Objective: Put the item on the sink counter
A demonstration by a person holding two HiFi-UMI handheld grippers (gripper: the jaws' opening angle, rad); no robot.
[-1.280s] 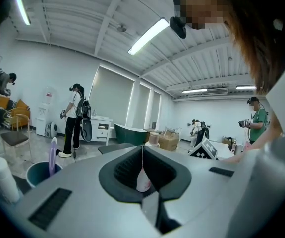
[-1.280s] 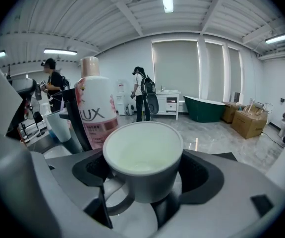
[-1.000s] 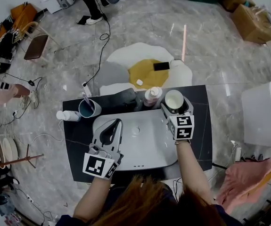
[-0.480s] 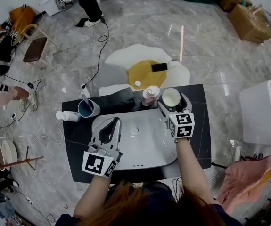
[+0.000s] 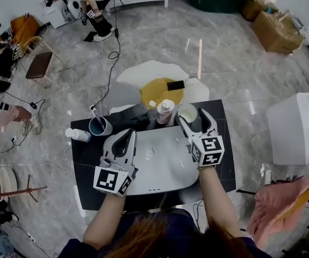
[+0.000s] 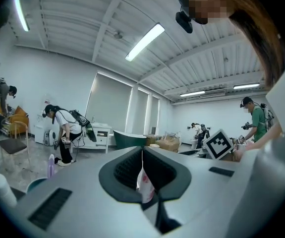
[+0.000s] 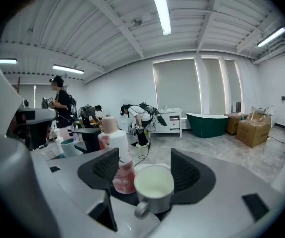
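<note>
A white mug (image 5: 186,113) stands upright on the black sink counter (image 5: 225,160), at the back right of the white basin (image 5: 162,168). My right gripper (image 5: 194,121) hovers just above and behind the mug. Its jaws stand apart and have just been closing a little. In the right gripper view the mug (image 7: 153,185) sits low between the jaws of that gripper (image 7: 144,166), and neither pad touches it. My left gripper (image 5: 125,138) is shut over the basin's left side and holds nothing. In the left gripper view that gripper (image 6: 142,156) shows only a thin slit between its jaws.
A pink-capped bottle (image 5: 164,110) stands left of the mug, also the bottle (image 7: 116,157). A teal cup (image 5: 99,126) with a toothbrush and a lying white bottle (image 5: 77,135) are at the counter's back left. Dark fittings (image 5: 139,115) sit behind the basin. People work farther back.
My right gripper has lifted up off the mug, which stays on the counter, and its jaws stand a little narrower. The left gripper rose slightly over the basin.
</note>
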